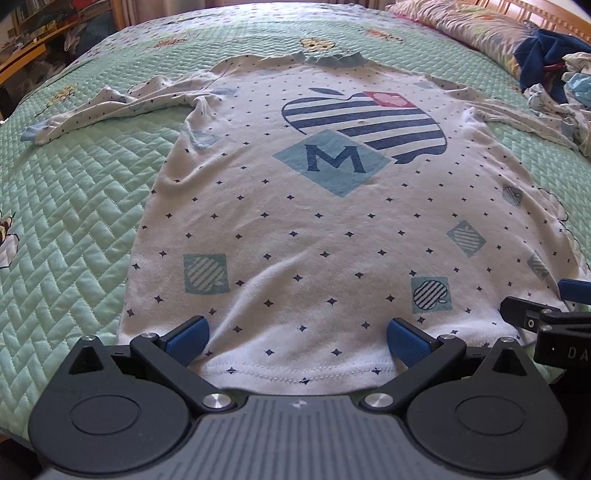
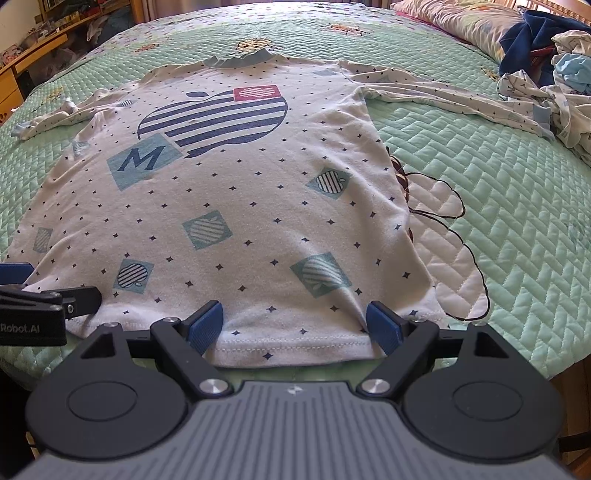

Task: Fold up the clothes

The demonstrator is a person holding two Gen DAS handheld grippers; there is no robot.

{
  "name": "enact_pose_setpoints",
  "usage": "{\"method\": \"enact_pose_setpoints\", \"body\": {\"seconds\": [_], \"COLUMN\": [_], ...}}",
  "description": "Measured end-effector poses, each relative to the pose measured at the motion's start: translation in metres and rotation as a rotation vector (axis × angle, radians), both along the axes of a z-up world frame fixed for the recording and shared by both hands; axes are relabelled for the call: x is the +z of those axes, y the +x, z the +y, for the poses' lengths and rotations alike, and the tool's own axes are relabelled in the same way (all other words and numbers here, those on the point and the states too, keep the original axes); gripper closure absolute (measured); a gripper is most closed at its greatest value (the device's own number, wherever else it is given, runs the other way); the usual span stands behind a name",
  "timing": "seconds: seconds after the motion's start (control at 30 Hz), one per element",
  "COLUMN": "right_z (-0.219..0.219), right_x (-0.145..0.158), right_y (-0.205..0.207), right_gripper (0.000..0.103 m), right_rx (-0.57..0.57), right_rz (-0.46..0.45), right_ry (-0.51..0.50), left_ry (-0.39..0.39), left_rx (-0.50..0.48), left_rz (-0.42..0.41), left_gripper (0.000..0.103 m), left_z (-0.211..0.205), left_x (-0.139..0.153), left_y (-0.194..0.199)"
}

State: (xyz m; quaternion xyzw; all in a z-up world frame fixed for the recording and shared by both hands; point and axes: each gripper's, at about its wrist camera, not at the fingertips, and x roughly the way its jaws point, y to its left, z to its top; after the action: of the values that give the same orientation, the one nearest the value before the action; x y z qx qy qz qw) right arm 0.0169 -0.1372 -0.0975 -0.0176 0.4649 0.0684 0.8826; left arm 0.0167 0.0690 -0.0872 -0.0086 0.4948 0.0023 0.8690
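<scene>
**Both grippers spread wide at the shirt's hem**

Nearest, the left gripper (image 1: 297, 341) stands with its jaws wide apart, the blue pads (image 1: 186, 341) resting on the bottom hem of the white long-sleeved shirt (image 1: 314, 229); a broad stretch of hem lies slack between the pads, unpinched. The right gripper (image 2: 295, 326) is likewise released, its jaws spread across the hem close to the shirt's right corner, with a small ridge of cloth beside its right pad (image 2: 384, 326). Each gripper shows at the edge of the other's view, side by side along the same hem.

The shirt lies front up and spread flat on the green quilted bedspread (image 1: 74, 221), hem toward the grippers, collar away. Its cloth is dotted with small dark stars and scattered pale blue squares holding striped apples. Farther up the chest sit a blue square with the letter M (image 1: 332, 160) and a large navy-striped apple (image 1: 369, 122) with a red patch at its top. The pale blue collar (image 1: 328, 59) lies at the far end. One sleeve (image 1: 110, 107) stretches out, crumpled, to the left; the other (image 2: 443, 96) runs to the right toward a heap of other clothes (image 2: 546, 66), dark blue and white, piled beside a patterned pillow (image 2: 469, 22). A white quilted figure outlined in black (image 2: 450, 243) shows on the bedspread just beside the shirt's right edge. Beyond the bed on the left stand wooden shelves (image 2: 40, 44)
</scene>
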Motion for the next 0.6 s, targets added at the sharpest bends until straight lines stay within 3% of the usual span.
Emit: {"method": "enact_pose_setpoints", "body": {"seconds": [0.6], "right_z": [0.0002], "right_x": [-0.0014], "right_y": [-0.0038], "right_gripper": [0.017], "right_rx": [0.001], "right_rz": [-0.025], "right_ry": [0.001], "left_ry": [0.007], "left_rx": [0.002], "left_rz": [0.012], "left_gripper": [0.000], "left_z": [-0.0005], "left_x": [-0.0007], "left_y": [0.0018]}}
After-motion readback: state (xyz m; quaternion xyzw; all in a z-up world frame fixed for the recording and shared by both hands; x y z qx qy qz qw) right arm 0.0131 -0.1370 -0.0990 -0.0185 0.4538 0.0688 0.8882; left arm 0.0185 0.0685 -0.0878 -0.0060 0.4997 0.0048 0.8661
